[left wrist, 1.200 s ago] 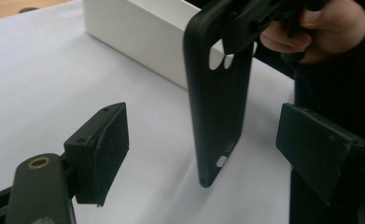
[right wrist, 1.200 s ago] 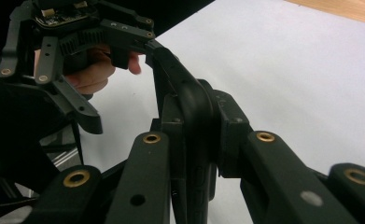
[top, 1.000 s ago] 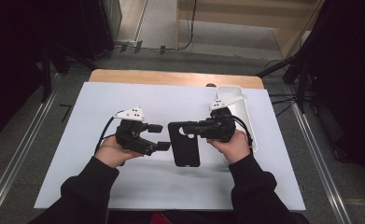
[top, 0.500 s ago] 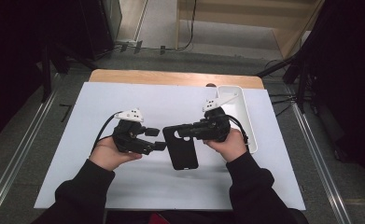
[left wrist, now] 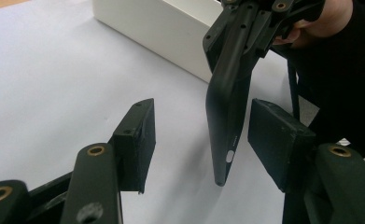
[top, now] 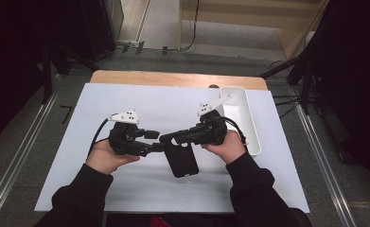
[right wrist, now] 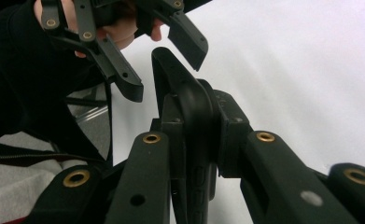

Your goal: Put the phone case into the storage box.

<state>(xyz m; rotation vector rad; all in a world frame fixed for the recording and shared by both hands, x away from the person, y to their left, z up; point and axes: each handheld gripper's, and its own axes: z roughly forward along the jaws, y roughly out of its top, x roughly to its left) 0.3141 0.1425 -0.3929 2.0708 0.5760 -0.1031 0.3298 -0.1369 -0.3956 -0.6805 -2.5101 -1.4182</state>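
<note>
A black phone case is being clamped by the right gripper above the white table. Its free end is being flanked, untouched, by the half-open, just-closing left gripper.

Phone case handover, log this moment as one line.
right gripper: shut on phone case | left gripper: jaws just closing around case edge, pads not touching | white tray: right of hands
</note>
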